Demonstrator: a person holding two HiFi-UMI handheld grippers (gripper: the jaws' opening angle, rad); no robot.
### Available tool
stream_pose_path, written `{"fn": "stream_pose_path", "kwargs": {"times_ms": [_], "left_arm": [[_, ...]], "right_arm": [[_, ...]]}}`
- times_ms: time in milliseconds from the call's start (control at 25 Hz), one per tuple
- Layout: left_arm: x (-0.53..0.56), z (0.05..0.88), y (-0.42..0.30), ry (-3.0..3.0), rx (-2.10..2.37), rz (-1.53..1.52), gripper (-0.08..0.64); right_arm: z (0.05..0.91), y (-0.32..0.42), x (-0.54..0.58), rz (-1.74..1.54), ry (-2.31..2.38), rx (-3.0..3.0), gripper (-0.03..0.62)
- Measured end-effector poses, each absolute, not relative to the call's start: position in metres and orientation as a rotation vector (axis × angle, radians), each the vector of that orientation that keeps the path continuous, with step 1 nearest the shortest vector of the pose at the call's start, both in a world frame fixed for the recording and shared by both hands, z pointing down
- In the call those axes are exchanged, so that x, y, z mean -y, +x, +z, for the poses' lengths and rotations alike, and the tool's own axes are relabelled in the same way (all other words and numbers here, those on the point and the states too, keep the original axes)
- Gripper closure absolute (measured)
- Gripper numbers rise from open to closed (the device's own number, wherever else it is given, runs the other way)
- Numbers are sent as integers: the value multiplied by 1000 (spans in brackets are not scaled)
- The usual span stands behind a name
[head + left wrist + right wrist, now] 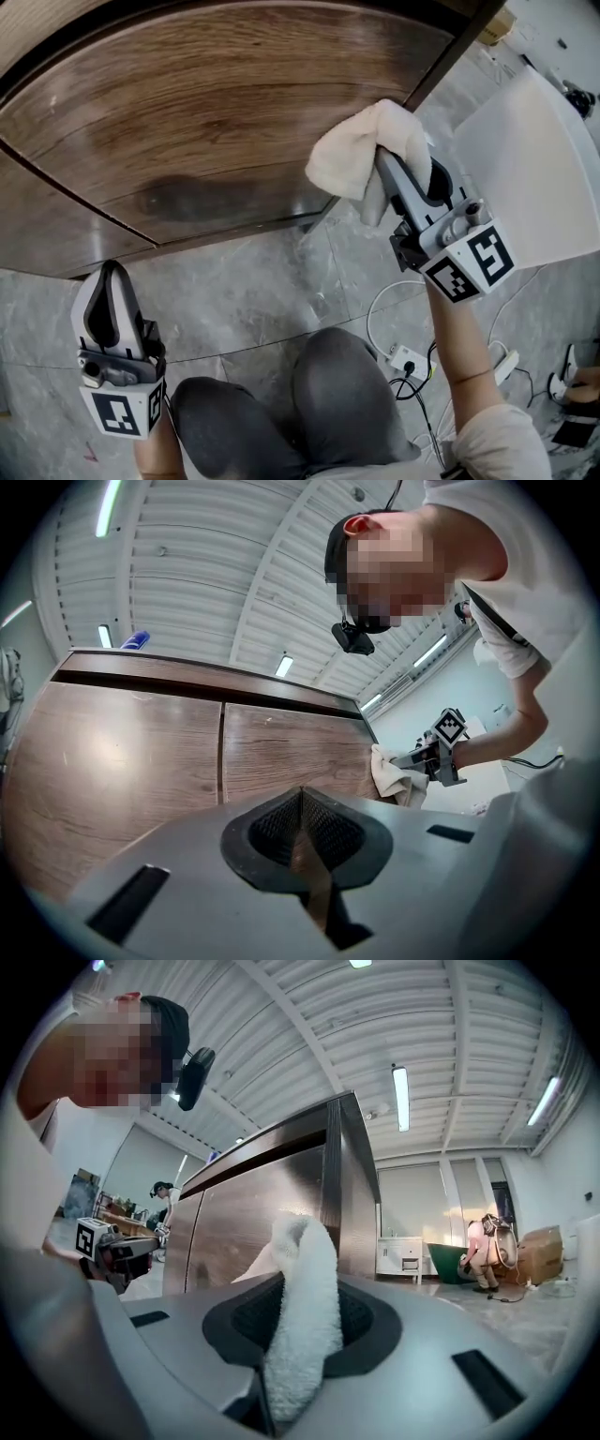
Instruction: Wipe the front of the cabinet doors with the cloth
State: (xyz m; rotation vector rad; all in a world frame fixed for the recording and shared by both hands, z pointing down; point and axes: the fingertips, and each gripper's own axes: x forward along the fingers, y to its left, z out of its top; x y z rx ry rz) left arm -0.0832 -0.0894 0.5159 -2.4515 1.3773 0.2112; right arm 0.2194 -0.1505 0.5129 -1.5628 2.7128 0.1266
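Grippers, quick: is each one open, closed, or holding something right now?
Left gripper: closed, nothing between its jaws.
Right gripper: closed on the white cloth.

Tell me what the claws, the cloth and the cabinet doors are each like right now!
Left claw: shut, holding nothing, away from the doors.
Right claw: shut on the cloth.
Cloth: bunched up, pinched in the right claw, up at the right door's edge.
Cabinet doors: both closed, with a thin seam between them.
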Motion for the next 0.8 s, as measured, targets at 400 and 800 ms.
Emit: {"fn": "stream_pose_path", "kwargs": {"times_ms": [400, 800], "left_arm": [[80, 521, -108, -2421, -1429, 177, 543], [64, 557, -165, -2401, -1543, 92, 543]], "right_arm": [[522, 202, 104, 191, -1559, -2716, 485], [594, 2, 96, 228, -876, -3074, 485]]}}
